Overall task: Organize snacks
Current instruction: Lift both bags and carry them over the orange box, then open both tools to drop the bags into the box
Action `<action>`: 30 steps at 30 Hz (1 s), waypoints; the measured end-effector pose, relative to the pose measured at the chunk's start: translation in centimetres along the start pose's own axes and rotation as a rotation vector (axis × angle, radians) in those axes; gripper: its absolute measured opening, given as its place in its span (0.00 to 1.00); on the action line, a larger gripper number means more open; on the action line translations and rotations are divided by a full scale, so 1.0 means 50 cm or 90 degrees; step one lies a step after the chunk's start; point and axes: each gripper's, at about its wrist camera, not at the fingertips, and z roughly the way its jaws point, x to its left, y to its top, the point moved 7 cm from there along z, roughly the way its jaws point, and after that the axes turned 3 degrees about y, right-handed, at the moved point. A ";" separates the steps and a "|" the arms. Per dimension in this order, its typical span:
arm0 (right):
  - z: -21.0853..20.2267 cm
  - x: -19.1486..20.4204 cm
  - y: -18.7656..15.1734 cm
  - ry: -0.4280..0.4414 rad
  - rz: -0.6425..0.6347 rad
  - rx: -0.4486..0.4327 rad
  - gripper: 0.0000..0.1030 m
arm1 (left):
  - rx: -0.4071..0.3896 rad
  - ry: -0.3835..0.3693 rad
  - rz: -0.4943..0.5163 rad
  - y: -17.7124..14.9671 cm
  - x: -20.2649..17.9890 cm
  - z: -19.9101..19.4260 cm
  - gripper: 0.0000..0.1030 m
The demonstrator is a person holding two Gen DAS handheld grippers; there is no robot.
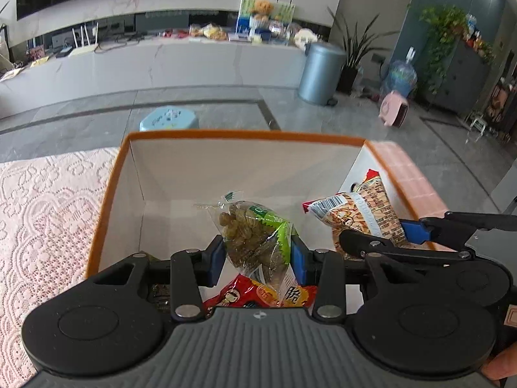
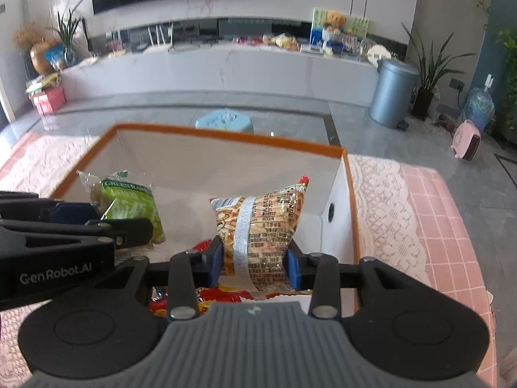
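A white box with an orange rim (image 1: pixel 245 135) (image 2: pixel 226 135) stands on the lace-covered table. My left gripper (image 1: pixel 257 258) is shut on a green raisin bag (image 1: pixel 255 236) and holds it over the inside of the box. My right gripper (image 2: pixel 255 263) is shut on a yellow printed snack packet (image 2: pixel 265 223), also over the box. Each gripper shows in the other's view: the right one (image 1: pixel 387 236) with its packet (image 1: pixel 365 213), the left one (image 2: pixel 97 223) with the raisin bag (image 2: pixel 132 203). Red snack packets (image 1: pixel 258 294) (image 2: pixel 223 294) lie on the box floor below.
A pink lace cloth (image 1: pixel 42 213) covers the table left of the box; pink checked cloth (image 2: pixel 429 226) lies to its right. Beyond are a blue stool (image 1: pixel 168 119), a grey bin (image 1: pixel 320 72) and a long white counter (image 1: pixel 161 61).
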 end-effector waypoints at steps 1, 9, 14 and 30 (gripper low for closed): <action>0.011 0.000 -0.003 -0.003 -0.003 0.011 0.36 | 0.012 0.001 0.001 -0.004 0.001 0.008 0.45; 0.073 -0.001 -0.027 -0.007 -0.011 0.086 0.36 | 0.082 0.028 0.007 -0.031 0.014 0.046 0.46; 0.092 -0.007 -0.038 -0.007 -0.003 0.112 0.37 | 0.101 0.047 0.013 -0.046 0.022 0.047 0.46; 0.025 -0.004 -0.014 -0.025 0.012 0.070 0.59 | 0.059 0.082 -0.025 -0.023 0.035 -0.011 0.72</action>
